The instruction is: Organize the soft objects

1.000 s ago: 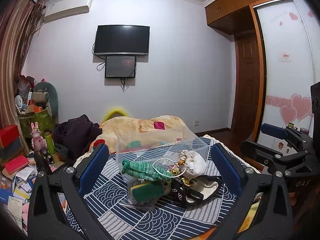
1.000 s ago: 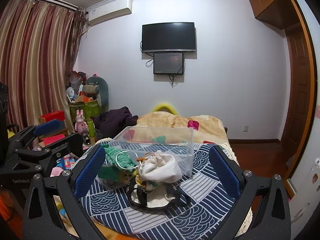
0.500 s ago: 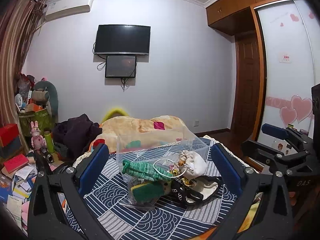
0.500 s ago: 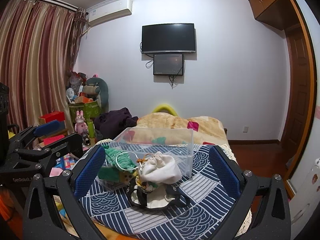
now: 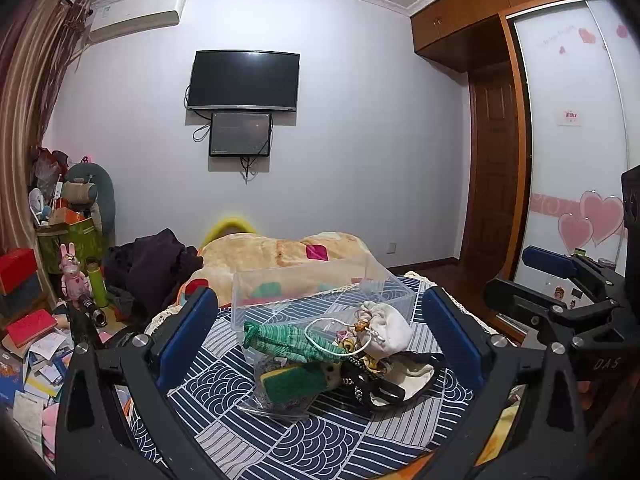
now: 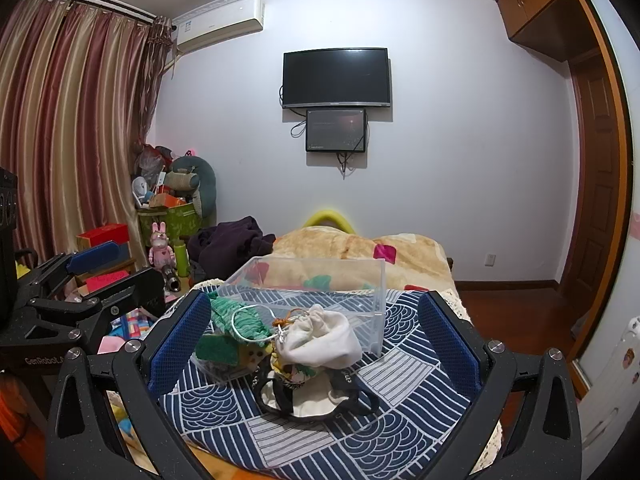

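A bed [image 5: 320, 436] covered with a navy and white wave-patterned cloth carries everything. At its far end lies a rumpled tan blanket [image 5: 280, 252], with a dark purple heap of clothing [image 5: 156, 264] at the far left corner. On the wall beyond hang a black television [image 5: 244, 80] and a smaller screen [image 5: 240, 134] just below it.

In the middle of the cloth stands a clear plastic box [image 5: 320, 292], open on top, with nothing visible inside. Just in front of it, on the near side, the soft objects lie in a loose pile: a green knitted piece [image 5: 288, 338] on the left, draped over a small clear container [image 5: 280, 392] that holds a green and yellow sponge [image 5: 292, 380]; a white drawstring pouch [image 5: 388, 328] on the right, touching the box wall; a cream bag with black straps [image 6: 316, 396] under the pouch, nearest the front edge. A thin white cord loop [image 5: 336, 336] lies across the knit and the pouch.

The left gripper [image 5: 320, 344] hovers over the near edge, jaws wide apart and holding nothing, the pile framed between its blue pads. The right gripper [image 6: 316, 336] does likewise, jaws spread and empty. Each appears at the side of the other's view.

Left of the bed, boxes, papers and a pink rabbit figure [image 5: 72, 276] crowd the floor.
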The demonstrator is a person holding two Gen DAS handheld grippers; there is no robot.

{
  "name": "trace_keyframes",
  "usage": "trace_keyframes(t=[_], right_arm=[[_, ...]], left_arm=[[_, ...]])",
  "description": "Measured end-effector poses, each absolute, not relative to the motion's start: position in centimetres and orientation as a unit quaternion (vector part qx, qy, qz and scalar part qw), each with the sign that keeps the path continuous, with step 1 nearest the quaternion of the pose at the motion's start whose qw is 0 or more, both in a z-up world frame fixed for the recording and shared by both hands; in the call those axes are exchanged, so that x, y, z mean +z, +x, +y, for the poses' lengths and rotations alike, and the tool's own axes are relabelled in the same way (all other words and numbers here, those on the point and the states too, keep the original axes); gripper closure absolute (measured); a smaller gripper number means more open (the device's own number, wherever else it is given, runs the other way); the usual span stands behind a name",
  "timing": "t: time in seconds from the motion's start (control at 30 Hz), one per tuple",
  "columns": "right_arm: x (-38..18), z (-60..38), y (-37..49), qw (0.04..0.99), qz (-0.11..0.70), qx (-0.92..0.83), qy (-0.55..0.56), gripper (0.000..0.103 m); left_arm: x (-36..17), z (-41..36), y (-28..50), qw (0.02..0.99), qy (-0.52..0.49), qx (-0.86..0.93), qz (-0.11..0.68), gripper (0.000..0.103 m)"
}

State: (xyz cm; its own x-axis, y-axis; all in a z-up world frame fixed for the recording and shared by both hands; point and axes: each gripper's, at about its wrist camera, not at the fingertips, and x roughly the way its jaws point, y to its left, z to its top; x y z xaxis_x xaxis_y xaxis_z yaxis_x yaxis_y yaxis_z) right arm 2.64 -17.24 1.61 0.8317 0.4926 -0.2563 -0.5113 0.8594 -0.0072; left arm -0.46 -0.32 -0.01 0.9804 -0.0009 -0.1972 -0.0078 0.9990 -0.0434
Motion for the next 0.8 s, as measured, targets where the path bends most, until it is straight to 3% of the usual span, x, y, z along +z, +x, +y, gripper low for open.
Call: trace_keyframes(t=[0.8], right_arm=[[1.78, -17.31, 2.47, 0.956, 0.122, 0.263, -0.038, 0.0]], left_arm=[[-0.07, -0.42, -0.62, 0.995, -0.019, 0.002, 0.096, 0.0]])
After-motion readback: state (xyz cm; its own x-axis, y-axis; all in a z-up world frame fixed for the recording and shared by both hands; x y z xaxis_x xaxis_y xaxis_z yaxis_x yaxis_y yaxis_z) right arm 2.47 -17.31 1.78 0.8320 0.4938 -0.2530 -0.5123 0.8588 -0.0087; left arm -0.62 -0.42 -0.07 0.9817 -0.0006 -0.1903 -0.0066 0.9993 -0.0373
